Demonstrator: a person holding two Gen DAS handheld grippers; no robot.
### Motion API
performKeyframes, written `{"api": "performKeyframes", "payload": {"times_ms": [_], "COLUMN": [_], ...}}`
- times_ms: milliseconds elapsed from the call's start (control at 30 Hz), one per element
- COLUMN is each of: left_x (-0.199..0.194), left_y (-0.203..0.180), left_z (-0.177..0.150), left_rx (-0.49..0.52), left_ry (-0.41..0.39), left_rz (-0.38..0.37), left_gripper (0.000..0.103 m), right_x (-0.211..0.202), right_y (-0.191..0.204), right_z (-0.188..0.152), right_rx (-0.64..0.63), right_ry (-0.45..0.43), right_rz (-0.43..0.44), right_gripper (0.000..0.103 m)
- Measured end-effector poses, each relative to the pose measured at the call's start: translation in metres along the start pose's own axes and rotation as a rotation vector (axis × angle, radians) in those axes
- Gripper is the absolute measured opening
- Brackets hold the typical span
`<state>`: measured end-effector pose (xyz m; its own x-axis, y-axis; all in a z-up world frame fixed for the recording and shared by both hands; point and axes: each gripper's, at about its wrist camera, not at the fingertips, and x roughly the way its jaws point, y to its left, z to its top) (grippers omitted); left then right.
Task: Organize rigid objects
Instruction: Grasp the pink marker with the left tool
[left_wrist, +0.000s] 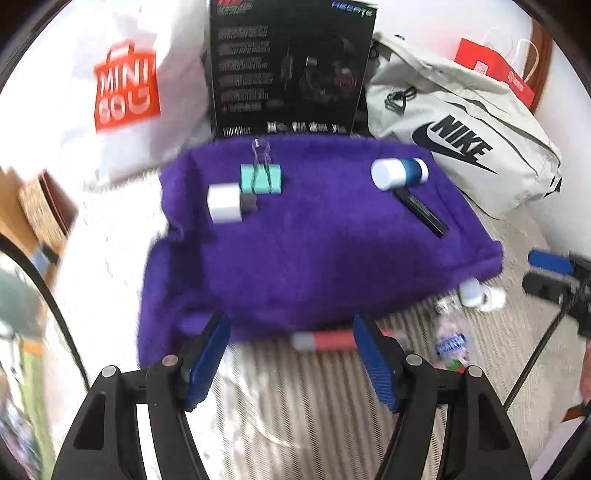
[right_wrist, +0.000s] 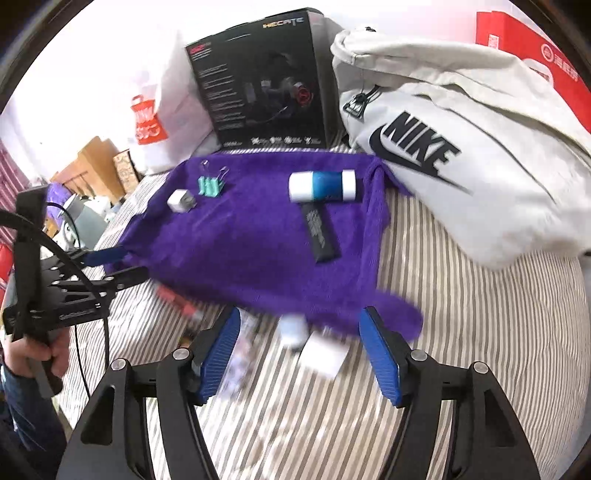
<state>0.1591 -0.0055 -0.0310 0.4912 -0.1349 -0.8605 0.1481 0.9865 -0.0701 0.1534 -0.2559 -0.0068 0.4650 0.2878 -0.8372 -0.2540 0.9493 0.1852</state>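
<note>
My left gripper (left_wrist: 291, 354) fingers apart, right gripper (right_wrist: 299, 350) fingers apart, purple towel (left_wrist: 295, 251) at twelve o'clock, mallet (right_wrist: 321, 192) on it

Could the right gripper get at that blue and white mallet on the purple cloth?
Probably yes: the right gripper is open, and the mallet lies uncovered on the purple cloth ahead, nothing standing between them.

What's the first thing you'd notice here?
The bright purple towel spread on the striped bed grabs the eye first. On it lie a blue-and-white mallet at the right and a teal binder clip beside a small white block at the left. Behind stands a black box.
</note>
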Motion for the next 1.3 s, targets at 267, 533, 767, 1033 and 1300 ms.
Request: {"api": "performKeyframes", "payload": {"times_ms": [267, 533, 767, 1033, 1300], "left_x": [0.039, 0.056, 0.042, 0.024, 0.01], "left_y": [-0.011, -0.034, -0.026, 0.008, 0.011], "left_z": [-0.003, -0.002, -0.022, -0.044, -0.058], "left_rx": [-0.138, -0.129, -0.017, -0.034, -0.005], "left_ry": [0.052, 0.081, 0.099, 0.11, 0.092], "left_rz": [0.0, 0.059, 0.151, 0.158, 0.074], "left_gripper": [0.067, 0.069, 0.071, 0.07, 0.07], "right_x": [-0.002, 0.0, 0.003, 0.01, 0.018], "right_y": [0.009, -0.001, -0.002, 0.001, -0.001], "right_z": [-0.045, -0.068, -0.071, -0.071, -0.07], "right_rx": [0.014, 0.042, 0.038, 0.028, 0.018], "right_ry": [0.059, 0.091, 0.095, 0.108, 0.131], "right_rz": [0.038, 0.057, 0.077, 0.081, 0.066], "right_gripper": [0.067, 0.067, 0.067, 0.067, 0.067]}}
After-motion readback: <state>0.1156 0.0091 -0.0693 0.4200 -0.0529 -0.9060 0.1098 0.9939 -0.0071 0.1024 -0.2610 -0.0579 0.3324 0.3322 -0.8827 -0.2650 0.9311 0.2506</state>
